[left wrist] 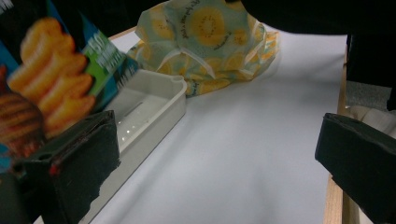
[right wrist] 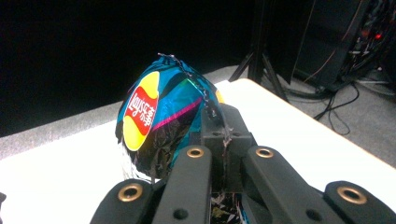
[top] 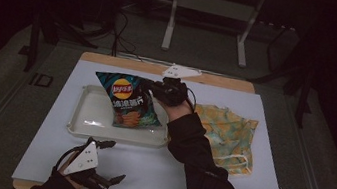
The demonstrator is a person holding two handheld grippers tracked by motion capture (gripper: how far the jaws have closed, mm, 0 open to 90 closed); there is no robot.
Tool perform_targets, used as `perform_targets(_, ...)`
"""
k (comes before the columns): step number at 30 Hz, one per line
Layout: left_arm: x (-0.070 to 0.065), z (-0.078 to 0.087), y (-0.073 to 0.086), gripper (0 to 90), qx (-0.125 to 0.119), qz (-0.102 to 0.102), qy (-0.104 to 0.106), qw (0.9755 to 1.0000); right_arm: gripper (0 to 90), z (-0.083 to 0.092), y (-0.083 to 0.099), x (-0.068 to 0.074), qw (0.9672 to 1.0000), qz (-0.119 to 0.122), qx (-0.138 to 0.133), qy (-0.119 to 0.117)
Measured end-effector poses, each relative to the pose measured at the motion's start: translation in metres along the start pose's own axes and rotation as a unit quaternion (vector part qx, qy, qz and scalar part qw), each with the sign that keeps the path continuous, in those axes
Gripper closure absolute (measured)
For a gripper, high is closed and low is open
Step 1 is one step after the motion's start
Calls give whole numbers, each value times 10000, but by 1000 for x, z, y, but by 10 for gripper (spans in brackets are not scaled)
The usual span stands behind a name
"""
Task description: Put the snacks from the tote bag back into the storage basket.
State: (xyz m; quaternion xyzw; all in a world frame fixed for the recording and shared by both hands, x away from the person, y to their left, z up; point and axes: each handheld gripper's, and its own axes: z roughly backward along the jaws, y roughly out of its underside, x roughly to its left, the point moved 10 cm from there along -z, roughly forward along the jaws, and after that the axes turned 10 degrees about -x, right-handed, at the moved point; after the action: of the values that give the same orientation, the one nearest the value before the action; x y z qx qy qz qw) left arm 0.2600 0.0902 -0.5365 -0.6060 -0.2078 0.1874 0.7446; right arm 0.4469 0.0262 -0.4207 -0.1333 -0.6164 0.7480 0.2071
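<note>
1. Dark floor with cables surrounds the white-topped bench [top: 243, 186].
2. Right tongs [top: 153, 90] are clamped on the top edge of the chip bag [top: 127, 101], holding it upright over the white tray [top: 84, 112], apparently just touching it.
3. Left tongs [top: 107, 162] gape wide, empty, near the bench's front edge, just in front of the tray.
4. Right of the right tongs lies a yellow patterned cloth [top: 229, 131].

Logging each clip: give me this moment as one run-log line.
right gripper: shut on chip bag, held above tray | left gripper: open, idle near table edge | cloth: right of tray
</note>
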Motion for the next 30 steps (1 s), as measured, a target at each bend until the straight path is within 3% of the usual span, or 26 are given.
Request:
perform_targets(3,0,0,0,3,-1,3,1,10000,900,0,12,0,9998,-189,10,-63)
perform_targets(22,1,0,-1,3,-24,25,-17,10000,900,1,51,-19,9981,-436,431,-67)
perform_targets(30,1,0,-1,3,-27,34,-13,10000,900,-8,63,-36,9961,-602,641,25)
